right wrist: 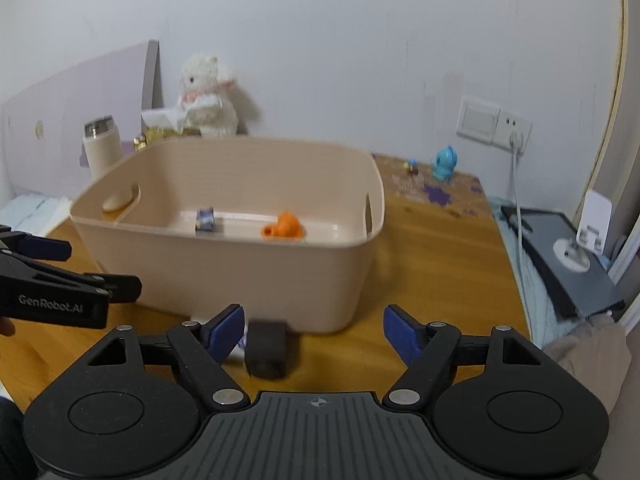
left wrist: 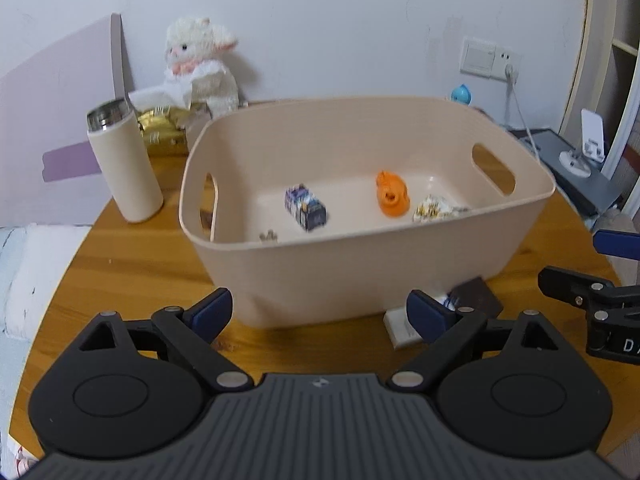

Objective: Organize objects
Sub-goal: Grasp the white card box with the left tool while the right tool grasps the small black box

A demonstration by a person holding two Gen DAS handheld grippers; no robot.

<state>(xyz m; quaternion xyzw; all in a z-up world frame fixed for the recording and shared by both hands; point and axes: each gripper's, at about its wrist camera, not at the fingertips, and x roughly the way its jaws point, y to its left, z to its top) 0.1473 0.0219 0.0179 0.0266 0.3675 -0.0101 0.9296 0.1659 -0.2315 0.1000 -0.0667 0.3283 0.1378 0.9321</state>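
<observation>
- Your right gripper [right wrist: 314, 334] stands wide open and holds nothing; its blue pads [right wrist: 400, 334] touch neither object nor wood.
- Just ahead of it, a little left of centre and close to its left pad, a dark block [right wrist: 266, 346] lies on the wooden table [right wrist: 440, 280], with a white flat item [right wrist: 240, 354] beside it, partly hidden by that pad. Blur keeps you from naming either more closely.
- The block's long axis seems to run away from you toward the tub, so I judge the jaws would span its short width if you slide slightly left.
- Your left gripper [left wrist: 320, 314] is also spread wide and empty. From there the same dark block [left wrist: 478, 294] and white item [left wrist: 400, 330] lie off to the right, behind its right pad, so the right hand looks the better placed.
- Past both grippers stands the beige plastic tub [left wrist: 360, 280], its near wall just beyond the block. Inside it lie a small printed box [left wrist: 306, 208], an orange toy [left wrist: 392, 194] and a crinkled wrapper [left wrist: 434, 208].
- Far left of your left gripper stands a cream flask [left wrist: 124, 168]; beyond the tub a white plush lamb [left wrist: 202, 64] leans at the wall.
- Far right of your right gripper a blue figurine [right wrist: 442, 164] stands on the table, well apart from the tub.
</observation>
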